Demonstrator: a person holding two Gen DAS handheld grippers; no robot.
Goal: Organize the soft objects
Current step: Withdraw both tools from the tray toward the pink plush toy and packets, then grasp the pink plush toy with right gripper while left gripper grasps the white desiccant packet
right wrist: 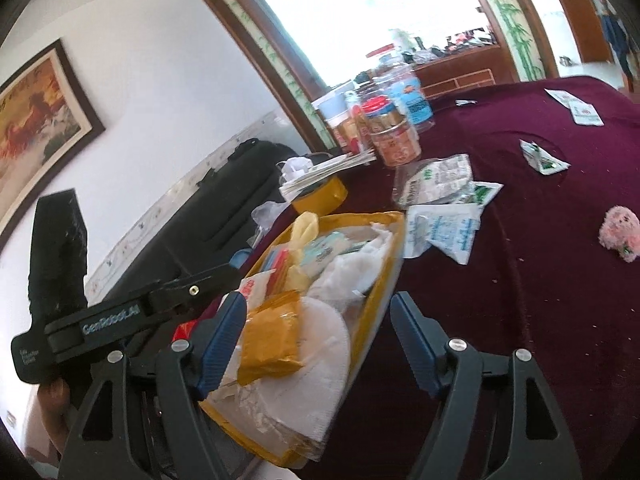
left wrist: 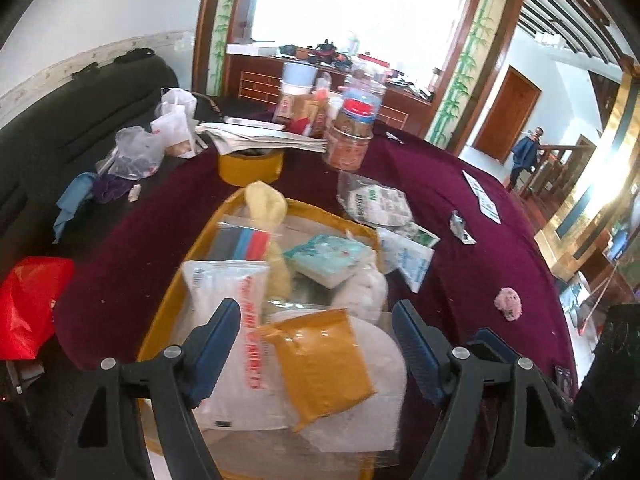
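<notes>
Both grippers are held with jaws apart and nothing between the pads: left gripper (left wrist: 316, 344) above the yellow-rimmed bag (left wrist: 168, 308), right gripper (right wrist: 318, 340) at its near end. The bag lies on the maroon counter (left wrist: 460, 184), filled with soft packets, a tan parcel (left wrist: 320, 364) on top. Loose white packets (left wrist: 380, 204) lie just beyond the bag; a pink pompom (left wrist: 509, 303) sits well apart to the right
</notes>
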